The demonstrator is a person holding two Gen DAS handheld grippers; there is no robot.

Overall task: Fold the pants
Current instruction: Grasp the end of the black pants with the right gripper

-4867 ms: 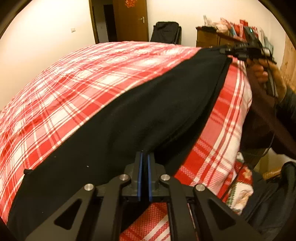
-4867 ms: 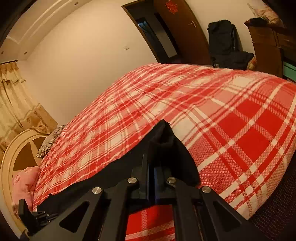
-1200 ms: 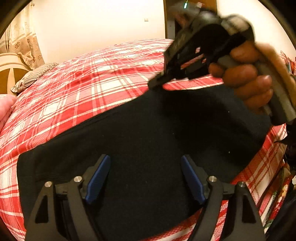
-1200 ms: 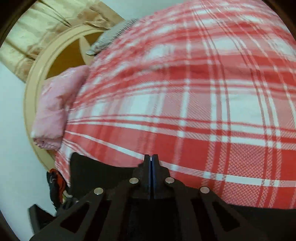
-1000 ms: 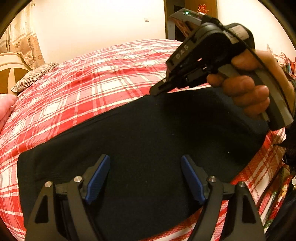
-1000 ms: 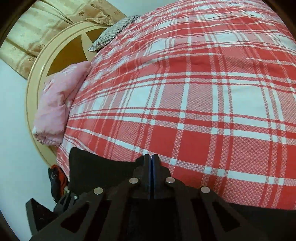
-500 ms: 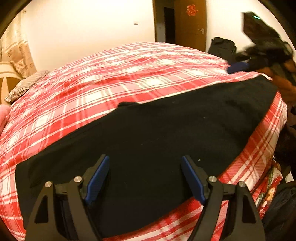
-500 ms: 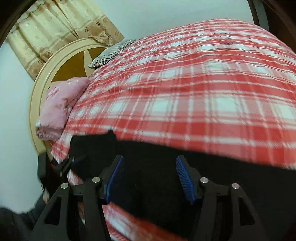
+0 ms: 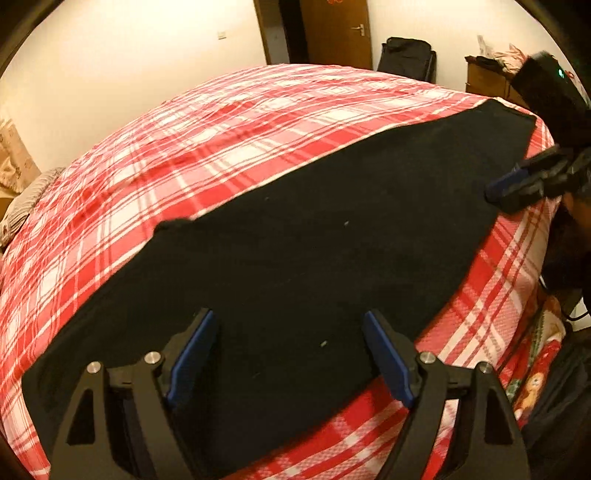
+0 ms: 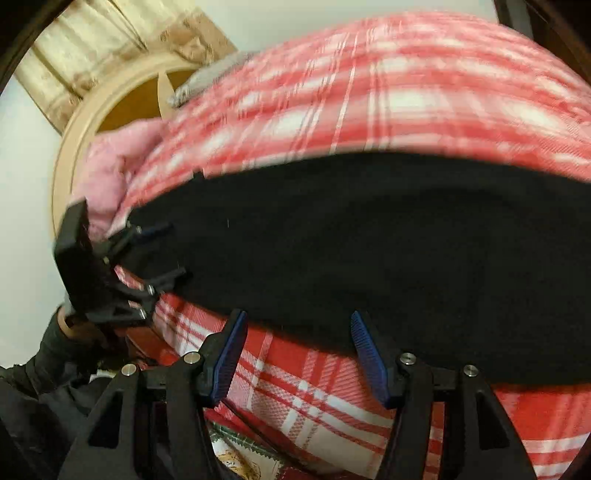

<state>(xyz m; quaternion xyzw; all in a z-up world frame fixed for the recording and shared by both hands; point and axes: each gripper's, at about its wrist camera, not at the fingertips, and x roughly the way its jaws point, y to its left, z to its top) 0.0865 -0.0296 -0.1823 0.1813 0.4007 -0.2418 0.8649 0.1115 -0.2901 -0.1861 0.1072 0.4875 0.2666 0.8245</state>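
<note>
Black pants (image 9: pixel 303 258) lie flat in a long strip along the near edge of a bed with a red and white plaid cover (image 9: pixel 221 147). My left gripper (image 9: pixel 288 354) is open and empty, its blue pads just above one end of the pants. My right gripper (image 10: pixel 297 354) is open and empty near the bed edge, at the other end of the pants (image 10: pixel 369 243). Each gripper shows in the other's view: the right one (image 9: pixel 517 184) at the far right, the left one (image 10: pixel 147 258) at the left.
A round wooden headboard (image 10: pixel 122 110), a pink blanket (image 10: pixel 118 158) and a striped pillow (image 9: pixel 29 199) lie at the head of the bed. A brown door (image 9: pixel 332 33), a black bag (image 9: pixel 406 55) and a wooden dresser (image 9: pixel 487 77) stand beyond the bed.
Both grippers let go of the pants: left opened first, then right. The right gripper laid its end down, opened and drew back to the far end. The pants now lie flat, unfolded lengthwise.
</note>
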